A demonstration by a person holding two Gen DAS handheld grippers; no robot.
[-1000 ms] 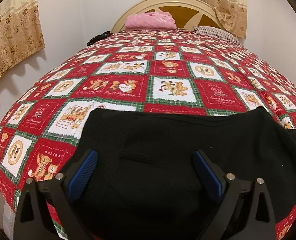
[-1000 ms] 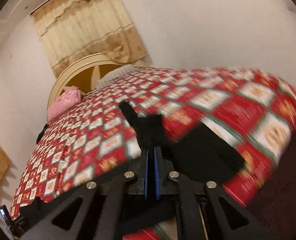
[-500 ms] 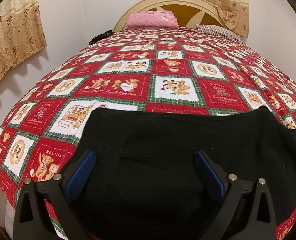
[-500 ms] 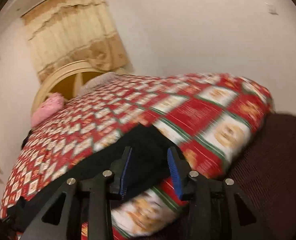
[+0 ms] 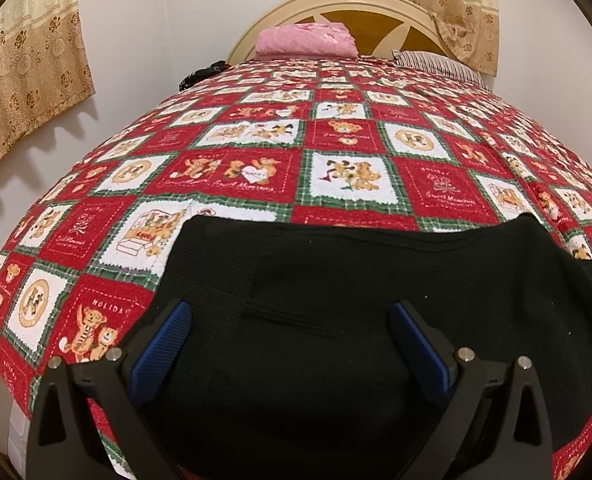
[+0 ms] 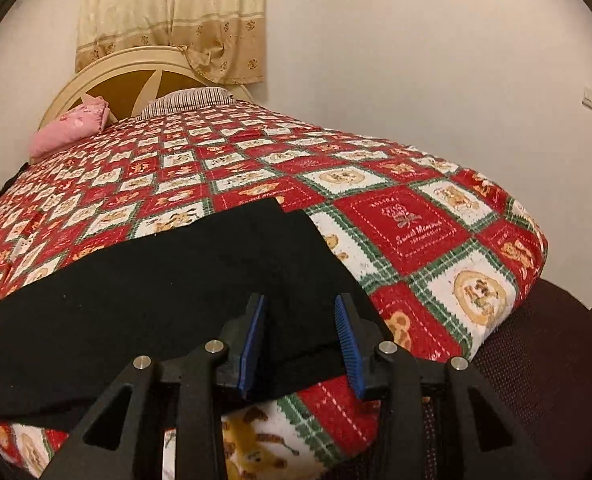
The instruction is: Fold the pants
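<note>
Black pants lie flat along the near edge of a bed covered by a red, green and white teddy-bear quilt. My left gripper hovers over their left part, jaws wide open, nothing pinched between the blue pads. In the right wrist view the pants stretch leftward, their right end a squared corner. My right gripper stands partly open just above that end near the bed's edge. The fabric lies below its pads and is not gripped.
A pink pillow and a striped pillow lie by the round headboard. A small black object sits at the far left edge. The quilt drops to dark floor on the right. Curtains hang on the walls.
My right gripper was shut on a raised bit of the pants; it has opened and let go, rolled upright and sunk toward the bed edge. The pants now lie flat. The left gripper stayed put.
</note>
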